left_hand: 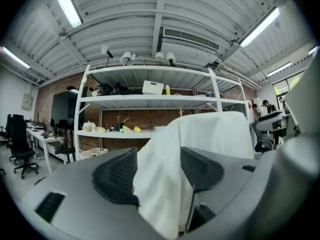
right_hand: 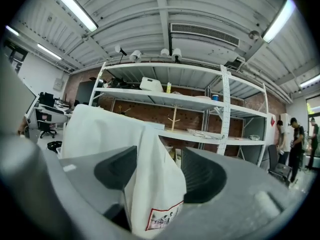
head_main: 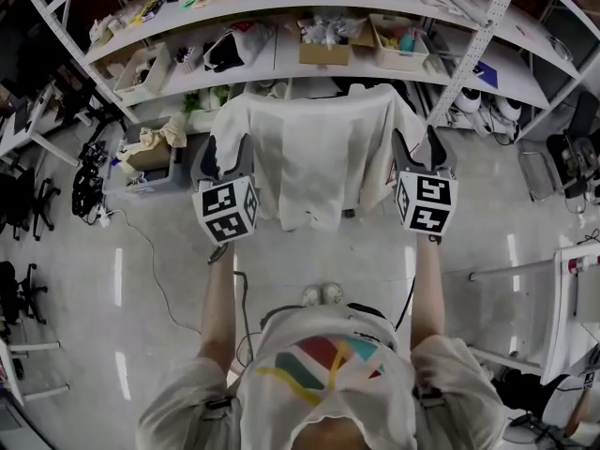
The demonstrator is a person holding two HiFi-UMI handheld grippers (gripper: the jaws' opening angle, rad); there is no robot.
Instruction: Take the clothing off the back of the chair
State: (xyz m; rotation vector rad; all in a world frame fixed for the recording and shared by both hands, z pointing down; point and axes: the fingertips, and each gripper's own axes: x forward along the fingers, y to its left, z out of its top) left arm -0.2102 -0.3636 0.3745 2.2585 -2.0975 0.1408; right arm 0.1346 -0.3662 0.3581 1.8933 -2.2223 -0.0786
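Head view, centre: white cloth garment (head_main: pixel 314 157) drapes hidden chair back. I hold left gripper (head_main: pixel 228 153), right gripper (head_main: pixel 420 148) unclenched, straddling its side edges to pinch.

And there's the shirt (head_main: pixel 314 157), white and thin, draped over the chair back and hiding it completely. It hangs flat and wide, its hem uneven and well above the floor, with soft vertical creases down the middle. Both top corners bunch outward. One corner fold sits loosely between the spread jaws of the left gripper (left_hand: pixel 157 169), and the other hangs between the parted jaws of the right gripper (right_hand: pixel 155 174). On that side a small red-bordered label (right_hand: pixel 162 216) shows low on the cloth, its print too small to read.
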